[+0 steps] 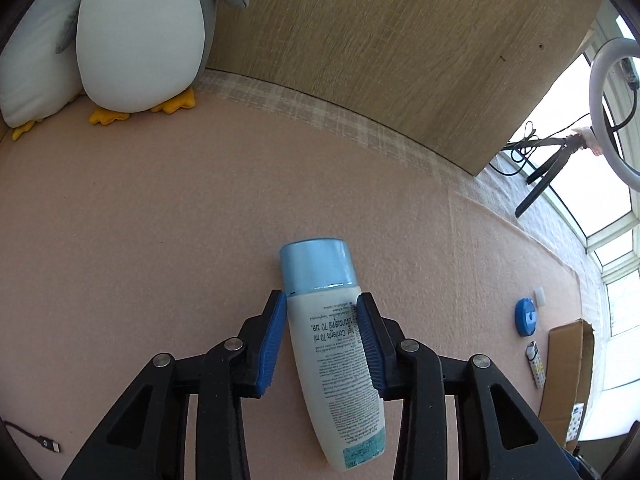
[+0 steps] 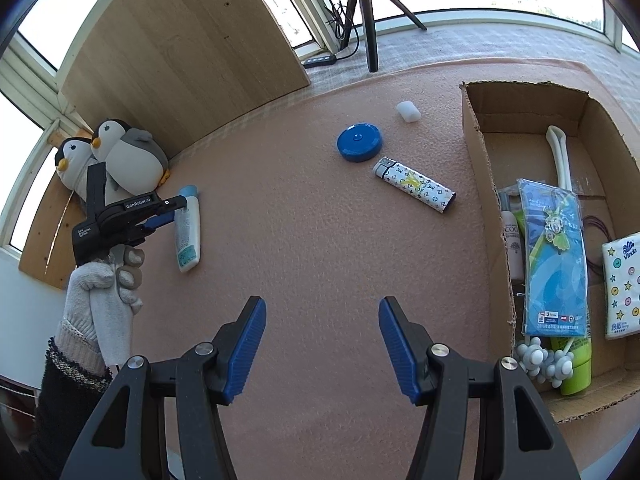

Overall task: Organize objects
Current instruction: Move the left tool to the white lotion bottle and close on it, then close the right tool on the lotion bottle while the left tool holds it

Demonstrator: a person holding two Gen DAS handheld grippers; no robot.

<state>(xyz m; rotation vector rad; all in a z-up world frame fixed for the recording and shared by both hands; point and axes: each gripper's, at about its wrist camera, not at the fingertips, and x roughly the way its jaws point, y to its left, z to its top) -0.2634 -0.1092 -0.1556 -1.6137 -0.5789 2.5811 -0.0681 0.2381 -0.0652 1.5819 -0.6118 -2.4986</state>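
Our left gripper straddles a white lotion bottle with a pale blue cap, which lies on its side on the pink felt mat; the blue pads sit right at the bottle's flanks just below the cap, the right one touching, though we cannot tell whether they are actually squeezing it. From the right wrist view we see that same gripper held by a hand in a white glove, reaching in from the side with the bottle lying flat under its fingers. Our right gripper hangs above bare mat with its jaws spread wide and nothing between them. Taking the bottle as our landmark: just behind it, against a leaning wooden board, sit two plush penguins. Well off to its right lie a round blue disc, a small white case beyond the disc, and a patterned lighter beside the disc. Farther right still stands an open cardboard box, holding a blue packet, a tissue pack, a green tube and a white long-handled item. Behind all this a tripod stands near the window.
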